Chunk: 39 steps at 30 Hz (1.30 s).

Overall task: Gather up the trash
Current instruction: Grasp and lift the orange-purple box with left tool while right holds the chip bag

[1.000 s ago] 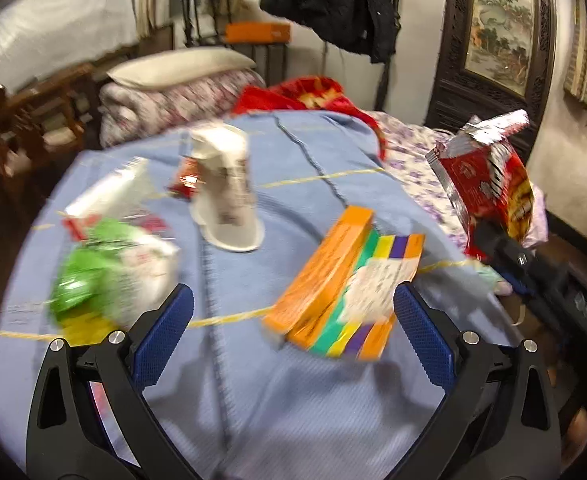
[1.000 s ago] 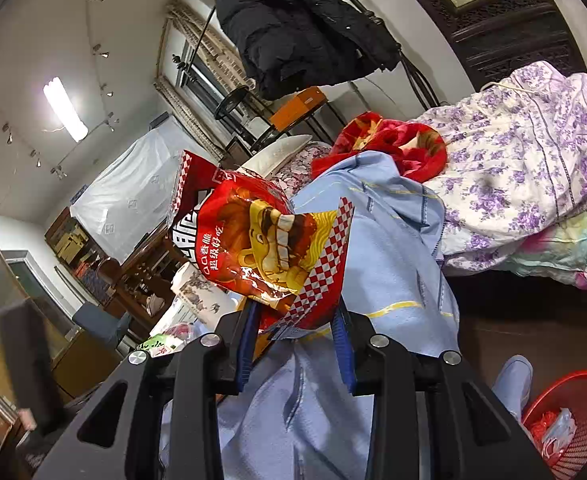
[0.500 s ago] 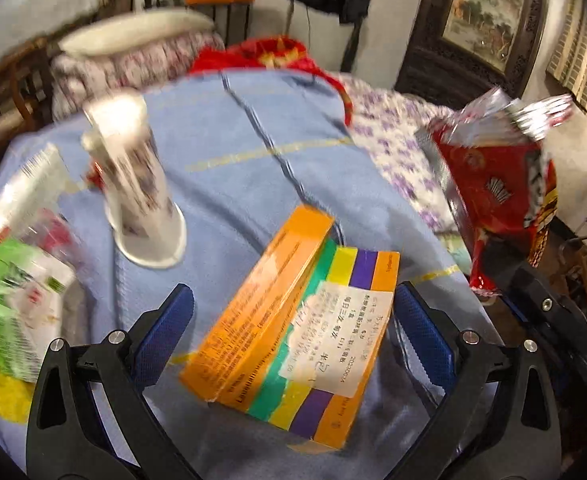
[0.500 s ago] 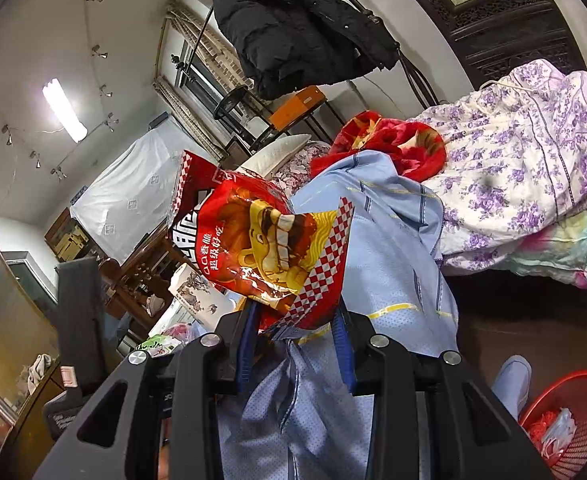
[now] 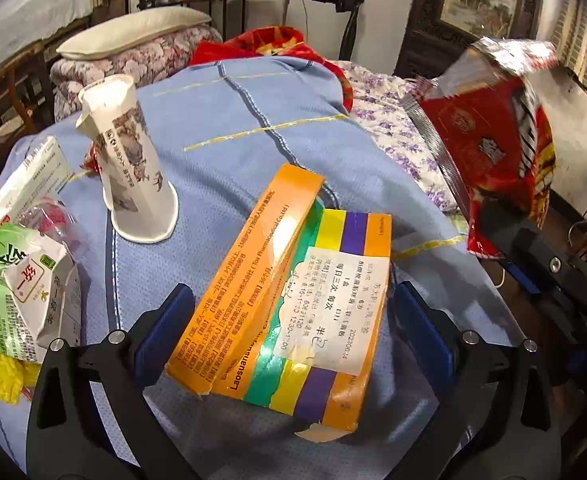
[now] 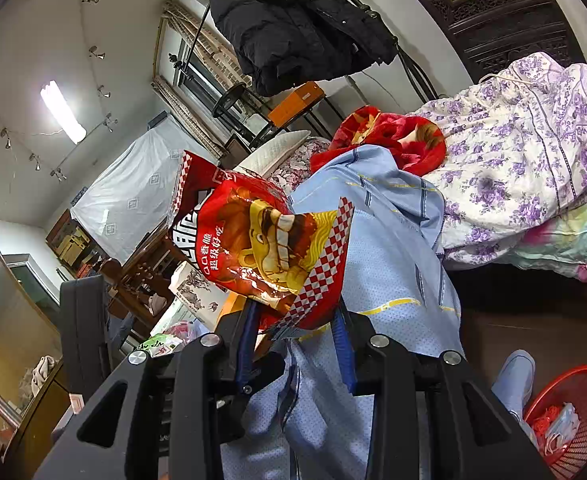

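Observation:
An orange medicine box with green, yellow and purple stripes (image 5: 289, 300) lies on the blue cloth-covered table (image 5: 229, 128). My left gripper (image 5: 293, 320) is open, its blue pads on either side of the box's near end, not touching it. My right gripper (image 6: 295, 344) is shut on a red snack bag (image 6: 269, 248) and holds it in the air beside the table; the bag also shows at the right of the left wrist view (image 5: 493, 148). A red trash basket (image 6: 573, 416) stands on the floor at lower right.
An upturned paper cup (image 5: 133, 168), a green and white carton (image 5: 21, 292), a white box (image 5: 25, 184) and a pink wrapper (image 5: 49, 216) lie on the table's left side. Bedding (image 6: 533, 168) lies beyond the table.
My left gripper has moved forward and down over the striped box, which now sits between its open pads. My right gripper holds the snack bag in the same place.

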Available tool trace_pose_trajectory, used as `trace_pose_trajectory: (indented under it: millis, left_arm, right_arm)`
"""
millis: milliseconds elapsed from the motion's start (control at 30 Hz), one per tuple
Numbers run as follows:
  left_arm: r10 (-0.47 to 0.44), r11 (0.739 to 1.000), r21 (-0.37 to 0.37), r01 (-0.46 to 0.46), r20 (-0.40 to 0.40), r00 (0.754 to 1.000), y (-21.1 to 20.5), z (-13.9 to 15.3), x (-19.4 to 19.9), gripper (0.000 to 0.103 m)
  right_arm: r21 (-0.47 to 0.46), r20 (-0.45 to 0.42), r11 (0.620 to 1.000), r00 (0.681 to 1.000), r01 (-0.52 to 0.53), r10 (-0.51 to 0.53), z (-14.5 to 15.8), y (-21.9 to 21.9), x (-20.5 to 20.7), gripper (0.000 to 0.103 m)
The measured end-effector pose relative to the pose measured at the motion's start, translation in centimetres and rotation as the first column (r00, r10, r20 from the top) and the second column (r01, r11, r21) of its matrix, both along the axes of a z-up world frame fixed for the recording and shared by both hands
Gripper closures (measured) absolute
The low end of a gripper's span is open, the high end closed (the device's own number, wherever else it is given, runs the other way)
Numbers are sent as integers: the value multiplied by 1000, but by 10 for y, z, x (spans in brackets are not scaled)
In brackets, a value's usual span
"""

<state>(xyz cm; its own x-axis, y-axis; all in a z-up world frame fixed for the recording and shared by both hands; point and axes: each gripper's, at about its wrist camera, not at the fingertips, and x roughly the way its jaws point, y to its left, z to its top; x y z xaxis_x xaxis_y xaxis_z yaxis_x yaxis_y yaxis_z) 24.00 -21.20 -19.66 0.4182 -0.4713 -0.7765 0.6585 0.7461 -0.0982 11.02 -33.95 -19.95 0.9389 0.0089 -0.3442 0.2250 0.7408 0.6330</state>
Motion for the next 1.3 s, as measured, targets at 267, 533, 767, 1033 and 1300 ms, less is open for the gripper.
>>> trace_pose_trajectory:
  millis: [267, 533, 767, 1033, 1300]
  left_arm:
    - [37, 993, -115, -28, 82, 996, 23, 14, -10, 34]
    - [123, 972, -213, -97, 114, 986, 81, 40, -42, 35]
    - [219, 941, -283, -185, 94, 971, 141, 56, -62, 36]
    - [250, 946, -218, -241, 12, 968, 144, 24, -54, 37]
    - [304, 936, -183, -299, -1, 953, 157, 11, -54, 22]
  right_arm:
    - [-29, 4, 1000, 1000, -6, 6, 1, 5, 3, 68]
    - [-87, -7, 996, 999, -33, 32, 2, 11, 8, 68]
    - [-155, -26, 986, 998, -54, 51, 6, 24, 14, 68]
    - [-193, -50, 978, 997, -75, 67, 8, 38, 15, 68]
    - [-158, -48, 984, 996, -81, 75, 5, 29, 16, 68]
